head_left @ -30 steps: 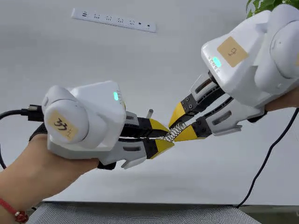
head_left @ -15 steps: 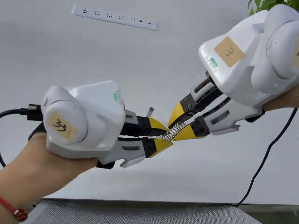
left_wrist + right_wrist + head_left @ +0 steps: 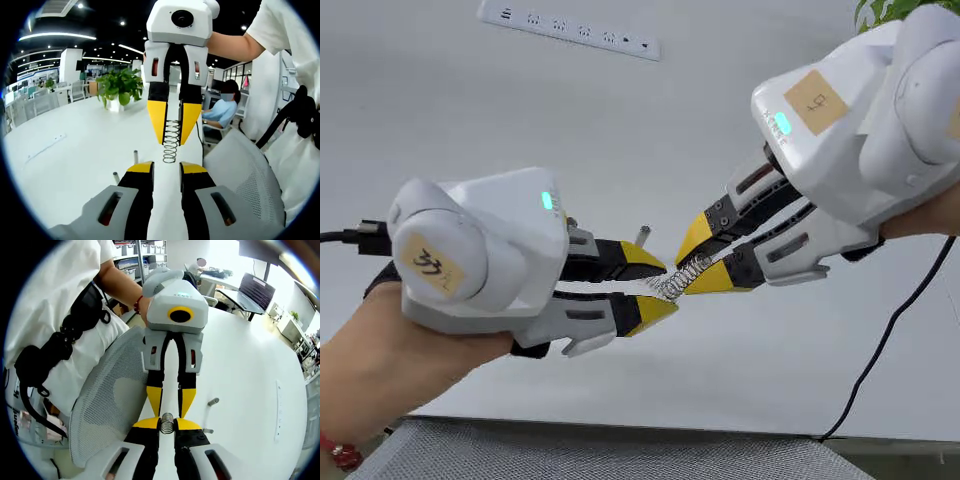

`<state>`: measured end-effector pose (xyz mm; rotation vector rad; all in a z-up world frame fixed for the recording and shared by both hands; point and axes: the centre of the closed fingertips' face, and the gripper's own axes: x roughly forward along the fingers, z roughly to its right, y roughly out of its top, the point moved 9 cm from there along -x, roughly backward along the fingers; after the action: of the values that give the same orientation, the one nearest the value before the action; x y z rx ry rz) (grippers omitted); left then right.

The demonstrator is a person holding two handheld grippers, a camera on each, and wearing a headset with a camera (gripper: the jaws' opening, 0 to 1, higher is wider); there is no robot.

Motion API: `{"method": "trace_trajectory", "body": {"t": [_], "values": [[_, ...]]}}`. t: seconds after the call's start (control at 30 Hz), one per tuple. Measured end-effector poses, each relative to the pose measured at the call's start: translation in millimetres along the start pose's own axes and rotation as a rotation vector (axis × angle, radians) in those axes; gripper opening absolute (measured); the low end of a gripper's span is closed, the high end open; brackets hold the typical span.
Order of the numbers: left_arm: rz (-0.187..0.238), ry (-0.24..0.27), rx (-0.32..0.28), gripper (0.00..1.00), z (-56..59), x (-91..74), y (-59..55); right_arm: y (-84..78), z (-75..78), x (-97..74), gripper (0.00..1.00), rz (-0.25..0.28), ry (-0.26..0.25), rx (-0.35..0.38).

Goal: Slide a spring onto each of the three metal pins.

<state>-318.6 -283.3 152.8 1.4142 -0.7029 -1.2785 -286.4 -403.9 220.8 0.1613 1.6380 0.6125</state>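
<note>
A short steel spring point(image 3: 682, 276) is clamped between the yellow tips of my right gripper point(image 3: 688, 273), held above the white table. My left gripper point(image 3: 663, 287) faces it tip to tip with its jaws apart, and the spring's free end reaches just into that gap. In the left gripper view the spring point(image 3: 171, 145) hangs from the right gripper point(image 3: 171, 142) just beyond my own open jaws point(image 3: 167, 167). The right gripper view looks down the spring point(image 3: 166, 423). Metal pins point(image 3: 135, 156) point(image 3: 116, 176) stand upright on the table below; one pin point(image 3: 642, 236) rises behind the tips.
A white power strip point(image 3: 570, 30) lies at the table's far edge, and a plant point(image 3: 890, 10) is at the top right. A black cable point(image 3: 890, 340) trails off the table's right side. A grey mesh chair point(image 3: 620, 450) sits below the near edge.
My left gripper's jaws have spread apart and it has drawn slightly left. The spring stays clamped in the right gripper, which has barely moved.
</note>
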Motion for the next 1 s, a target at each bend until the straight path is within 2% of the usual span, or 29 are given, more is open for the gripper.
{"method": "trace_trajectory", "body": {"t": [0.33,0.5,0.63,0.73,1.0], "values": [[0.004,0.083,-0.024,0.28,-13.1,-23.4,-13.3,-6.0,16.9,-2.4,0.07,-0.017,-0.087,0.056],[0.005,0.109,-0.022,0.38,-19.0,-34.9,-19.6,-11.7,28.9,-1.8,0.07,-0.036,-0.141,0.089],[0.005,0.130,-0.017,0.43,-23.7,-42.6,-23.9,-16.3,37.8,-0.1,0.07,-0.053,-0.166,0.113],[0.014,0.145,-0.019,0.51,-27.1,-47.3,-26.7,-20.0,43.2,1.1,0.07,-0.067,-0.183,0.127],[0.054,0.165,-0.035,0.67,-34.3,-54.6,-33.3,-31.5,61.0,11.4,0.07,-0.105,-0.209,0.156]]}}
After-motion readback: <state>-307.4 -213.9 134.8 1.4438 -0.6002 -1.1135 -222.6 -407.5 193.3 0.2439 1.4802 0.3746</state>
